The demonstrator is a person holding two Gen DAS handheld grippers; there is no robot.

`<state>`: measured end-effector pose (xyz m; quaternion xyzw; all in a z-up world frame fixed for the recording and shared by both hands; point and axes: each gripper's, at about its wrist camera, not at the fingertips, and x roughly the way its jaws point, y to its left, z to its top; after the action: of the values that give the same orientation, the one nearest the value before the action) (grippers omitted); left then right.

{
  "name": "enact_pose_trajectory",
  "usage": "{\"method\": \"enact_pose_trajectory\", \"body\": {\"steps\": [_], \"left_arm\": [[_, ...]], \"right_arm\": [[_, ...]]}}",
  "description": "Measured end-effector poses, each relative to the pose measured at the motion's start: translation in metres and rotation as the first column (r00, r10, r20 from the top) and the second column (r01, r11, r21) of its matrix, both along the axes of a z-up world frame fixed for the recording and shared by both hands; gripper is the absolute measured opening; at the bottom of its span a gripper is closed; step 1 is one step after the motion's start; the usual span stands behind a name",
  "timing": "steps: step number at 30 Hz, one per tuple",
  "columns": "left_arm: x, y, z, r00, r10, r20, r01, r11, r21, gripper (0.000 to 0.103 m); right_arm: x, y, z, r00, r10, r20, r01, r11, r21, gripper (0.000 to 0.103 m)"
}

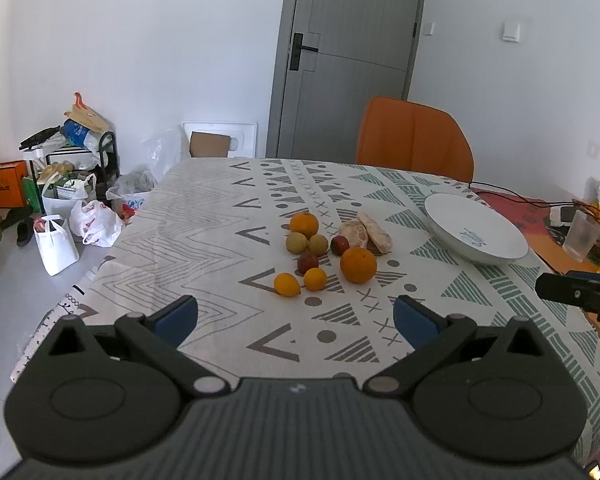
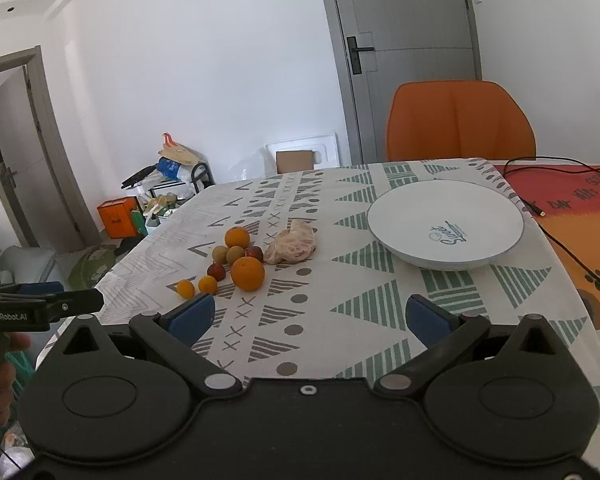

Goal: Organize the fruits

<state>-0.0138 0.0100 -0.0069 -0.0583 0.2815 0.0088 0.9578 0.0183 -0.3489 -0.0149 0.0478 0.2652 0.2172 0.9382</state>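
A cluster of fruit lies mid-table: a large orange (image 1: 358,265) (image 2: 247,273), a smaller orange (image 1: 304,225) (image 2: 237,237), two small yellow citrus (image 1: 287,284) (image 2: 185,288), two greenish round fruits (image 1: 297,242), two dark red fruits (image 1: 308,263) (image 2: 216,271) and peeled pomelo pieces (image 1: 366,234) (image 2: 293,243). An empty white bowl (image 1: 474,233) (image 2: 446,224) stands to their right. My left gripper (image 1: 296,318) is open and empty, short of the fruit. My right gripper (image 2: 309,318) is open and empty, between fruit and bowl. Each also shows at the other view's edge.
The table has a patterned cloth (image 1: 220,240). An orange chair (image 1: 414,140) stands at the far side. A black cable (image 2: 556,200), a plastic cup (image 1: 582,236) and small items lie on the right. Bags and a rack (image 1: 72,184) crowd the floor at left.
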Motion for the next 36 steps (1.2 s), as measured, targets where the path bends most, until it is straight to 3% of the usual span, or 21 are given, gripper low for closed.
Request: {"method": "enact_pose_trajectory", "body": {"steps": [22,36], "left_arm": [[-0.001,0.002,0.000,1.000,-0.009,0.001,0.009,1.000,-0.013,0.103],[0.025,0.006,-0.019,1.000,-0.022,0.021,0.022,0.999,-0.030,0.101]], "right_arm": [[0.004,-0.002,-0.004,1.000,0.008,-0.004,-0.008,1.000,0.019,0.103],[0.025,0.010,-0.017,1.000,0.027,-0.009,-0.027,0.999,-0.026,0.103]]}}
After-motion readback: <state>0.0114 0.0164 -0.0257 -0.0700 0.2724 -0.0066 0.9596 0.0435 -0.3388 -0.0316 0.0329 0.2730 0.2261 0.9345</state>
